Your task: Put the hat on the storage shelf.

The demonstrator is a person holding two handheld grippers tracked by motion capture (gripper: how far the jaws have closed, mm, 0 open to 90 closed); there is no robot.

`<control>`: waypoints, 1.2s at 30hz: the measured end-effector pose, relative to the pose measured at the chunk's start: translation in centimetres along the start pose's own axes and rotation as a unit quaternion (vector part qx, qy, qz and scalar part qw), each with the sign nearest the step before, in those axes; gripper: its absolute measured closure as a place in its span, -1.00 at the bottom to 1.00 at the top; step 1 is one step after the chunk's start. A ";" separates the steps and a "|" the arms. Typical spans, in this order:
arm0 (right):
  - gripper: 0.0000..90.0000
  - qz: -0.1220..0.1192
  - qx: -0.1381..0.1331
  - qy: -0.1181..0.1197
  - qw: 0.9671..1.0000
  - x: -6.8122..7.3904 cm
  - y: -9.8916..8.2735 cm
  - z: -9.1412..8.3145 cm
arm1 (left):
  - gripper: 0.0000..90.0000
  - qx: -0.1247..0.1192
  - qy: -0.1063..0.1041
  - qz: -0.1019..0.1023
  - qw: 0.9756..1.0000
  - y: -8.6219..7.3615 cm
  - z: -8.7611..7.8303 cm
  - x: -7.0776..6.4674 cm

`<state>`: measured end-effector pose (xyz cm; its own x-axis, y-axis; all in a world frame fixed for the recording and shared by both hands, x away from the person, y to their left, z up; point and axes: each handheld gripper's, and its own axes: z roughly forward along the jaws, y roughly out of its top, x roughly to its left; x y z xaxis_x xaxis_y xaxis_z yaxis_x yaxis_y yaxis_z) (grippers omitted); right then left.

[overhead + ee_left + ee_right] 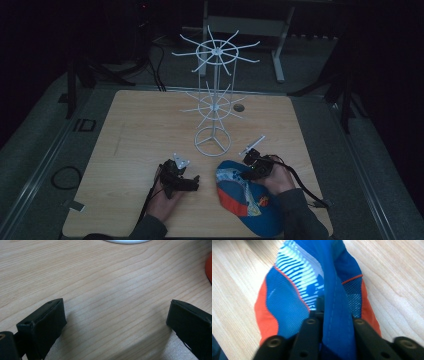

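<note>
two grippers (pixel 192 183) (pixel 248 174) near table edge (pixel 195 232)

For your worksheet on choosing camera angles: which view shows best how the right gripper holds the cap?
The right gripper view: the right gripper has its jaws closed on a blue fold of the cap. The high view shows the whole cap but hides the grip. The left gripper view catches an orange sliver at its edge.

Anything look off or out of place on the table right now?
Nothing stands out. The white rack stands upright, the right gripper pinches a fold of the cap, and the left gripper rests open on bare wood.
</note>
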<state>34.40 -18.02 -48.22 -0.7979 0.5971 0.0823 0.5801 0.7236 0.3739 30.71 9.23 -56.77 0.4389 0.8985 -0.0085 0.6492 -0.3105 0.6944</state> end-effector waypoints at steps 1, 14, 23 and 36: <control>0.95 -0.001 -0.003 -0.001 1.000 0.0 0.0 -0.2 | -0.94 0.000 0.000 0.000 1.000 0.0 0.0 0.0; 0.95 -0.008 -0.055 -0.010 0.998 -0.1 -0.3 -2.9 | -0.94 0.000 0.000 0.001 1.000 0.0 0.0 0.0; 0.95 -0.011 -0.092 -0.014 0.996 -0.3 -0.5 -4.7 | -0.94 0.001 0.000 0.001 1.000 0.0 0.0 0.0; 0.95 -0.001 -0.139 -0.034 0.990 -0.8 -0.9 -7.1 | -0.94 0.002 -0.001 0.001 1.000 0.0 0.0 0.0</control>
<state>33.36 -21.65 -42.06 -0.7807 0.6246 0.0220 0.5031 0.6071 0.6151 30.71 9.25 -56.74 0.4414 0.8973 -0.0079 0.6504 -0.3138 0.6918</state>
